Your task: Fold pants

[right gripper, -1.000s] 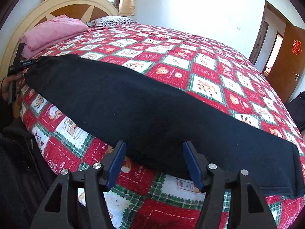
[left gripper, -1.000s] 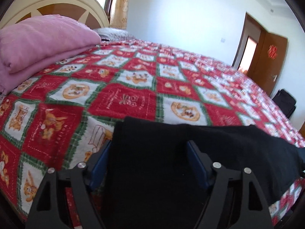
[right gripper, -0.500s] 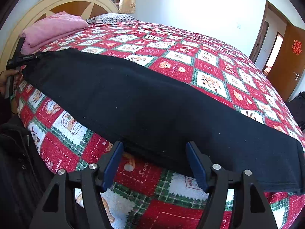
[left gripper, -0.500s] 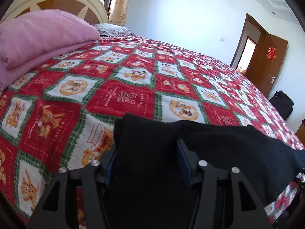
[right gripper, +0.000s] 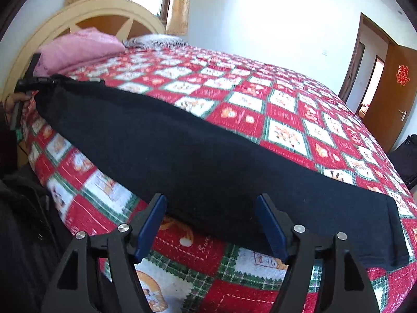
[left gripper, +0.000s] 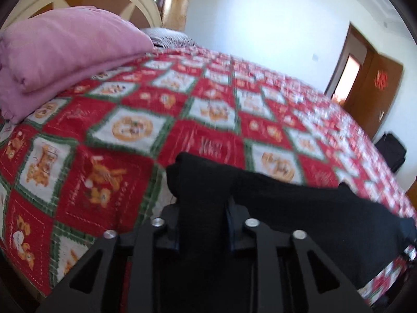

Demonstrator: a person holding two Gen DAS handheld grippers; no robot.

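My left gripper (left gripper: 202, 221) is pinched on one end of the single black pants (right gripper: 198, 154); right gripper (right gripper: 211, 224) gapes wide at their near edge. Pants lie along the red patchwork bedspread (right gripper: 286, 120). One pink blanket (left gripper: 65, 49), one headboard (right gripper: 104, 13), one door (right gripper: 391, 94).

left gripper (left gripper: 203, 224) clamped, right gripper (right gripper: 211, 224) agape

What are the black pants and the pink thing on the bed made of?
The black pants look like soft, matte knit or fleece: no shine, slightly fuzzy, a few lint specks. The pink folded blanket seems plush cotton or fleece, with soft rounded folds. Exact fibres can't be told.
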